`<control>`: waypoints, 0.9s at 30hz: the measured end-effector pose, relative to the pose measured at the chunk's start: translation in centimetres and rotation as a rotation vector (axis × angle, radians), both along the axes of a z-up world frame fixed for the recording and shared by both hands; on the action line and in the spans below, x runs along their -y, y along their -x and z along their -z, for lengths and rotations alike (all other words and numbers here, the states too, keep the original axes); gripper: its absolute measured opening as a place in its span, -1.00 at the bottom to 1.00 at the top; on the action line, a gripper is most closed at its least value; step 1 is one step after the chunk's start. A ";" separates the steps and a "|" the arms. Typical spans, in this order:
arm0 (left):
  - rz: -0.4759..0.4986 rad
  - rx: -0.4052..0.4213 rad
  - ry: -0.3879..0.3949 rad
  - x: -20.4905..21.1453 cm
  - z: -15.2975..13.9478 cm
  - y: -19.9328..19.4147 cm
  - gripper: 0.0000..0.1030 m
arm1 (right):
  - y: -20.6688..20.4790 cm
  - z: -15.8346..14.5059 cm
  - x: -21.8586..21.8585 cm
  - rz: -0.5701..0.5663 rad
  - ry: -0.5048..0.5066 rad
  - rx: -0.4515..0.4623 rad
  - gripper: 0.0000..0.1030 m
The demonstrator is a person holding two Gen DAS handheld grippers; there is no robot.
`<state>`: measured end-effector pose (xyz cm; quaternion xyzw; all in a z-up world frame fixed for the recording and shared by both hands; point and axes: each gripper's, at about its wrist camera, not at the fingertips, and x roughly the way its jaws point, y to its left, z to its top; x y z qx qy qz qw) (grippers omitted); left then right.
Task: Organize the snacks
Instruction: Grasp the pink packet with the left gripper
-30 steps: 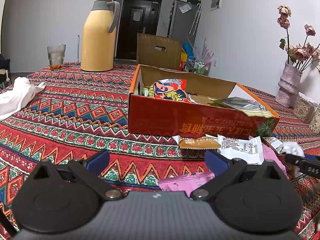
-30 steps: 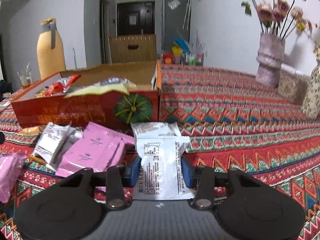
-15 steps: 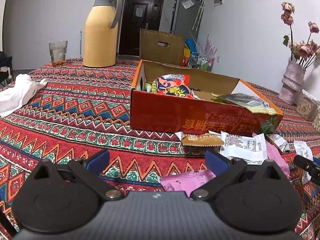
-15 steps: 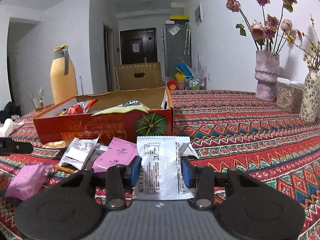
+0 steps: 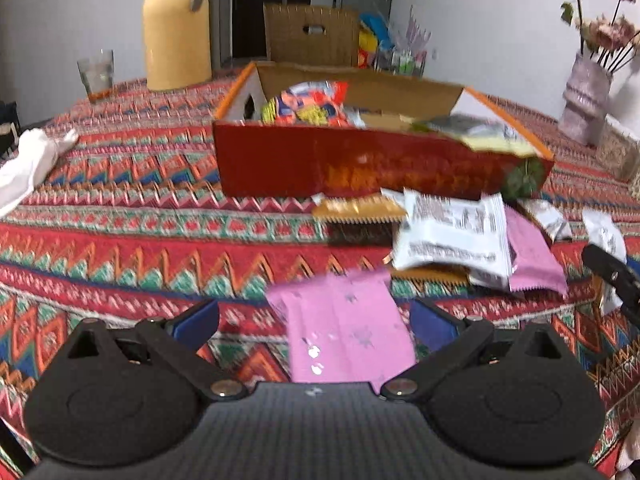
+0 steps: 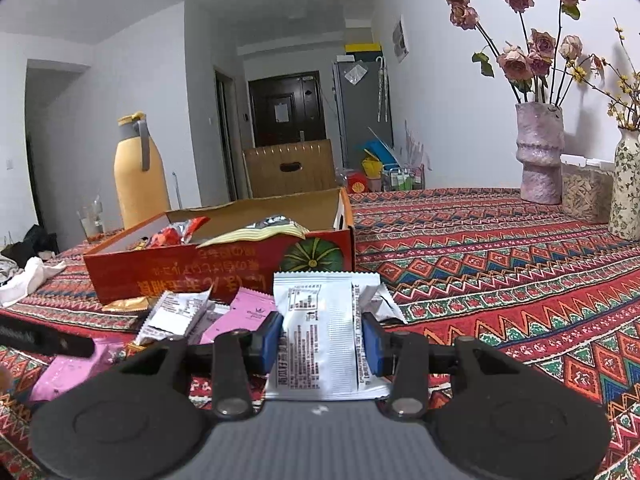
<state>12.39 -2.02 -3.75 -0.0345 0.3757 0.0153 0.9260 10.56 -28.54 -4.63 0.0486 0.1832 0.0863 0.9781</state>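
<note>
A red cardboard box [image 5: 360,164] [image 6: 224,276] with snack bags inside stands on the patterned tablecloth. Loose packets lie in front of it: white ones [image 5: 452,232], pink ones [image 5: 532,256] and a gold one [image 5: 356,208]. My left gripper [image 5: 314,324] is open, with a pink packet [image 5: 344,332] lying between its fingers on the cloth. My right gripper [image 6: 322,340] is shut on a white packet [image 6: 316,332] and holds it above the table, in front of the box. The right gripper's edge shows in the left wrist view [image 5: 608,272].
A yellow thermos jug [image 5: 176,28] and a glass [image 5: 96,74] stand at the far left, with a white cloth [image 5: 28,160] nearer. Vases with dried flowers [image 6: 538,152] and a patterned vase [image 6: 626,184] stand at the right. A brown cardboard box [image 6: 288,168] is behind the table.
My left gripper has moved forward and down, so the pink packet now lies between its open fingers. My right gripper has lifted higher with the white packet held.
</note>
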 end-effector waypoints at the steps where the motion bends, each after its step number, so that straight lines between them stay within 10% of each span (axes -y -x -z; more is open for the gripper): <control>1: 0.001 -0.008 -0.003 0.3 0.1 0.0 1.00 | 0.0 0.0 0.0 -0.004 -0.003 0.004 -0.19; 19: -0.075 -0.027 -0.068 2.2 1.2 0.4 0.99 | 0.5 0.0 0.1 -0.057 -0.019 0.032 -0.18; 27: -0.033 0.007 -0.063 2.6 1.0 1.3 0.59 | 0.4 0.0 0.0 -0.041 -0.012 0.031 -0.18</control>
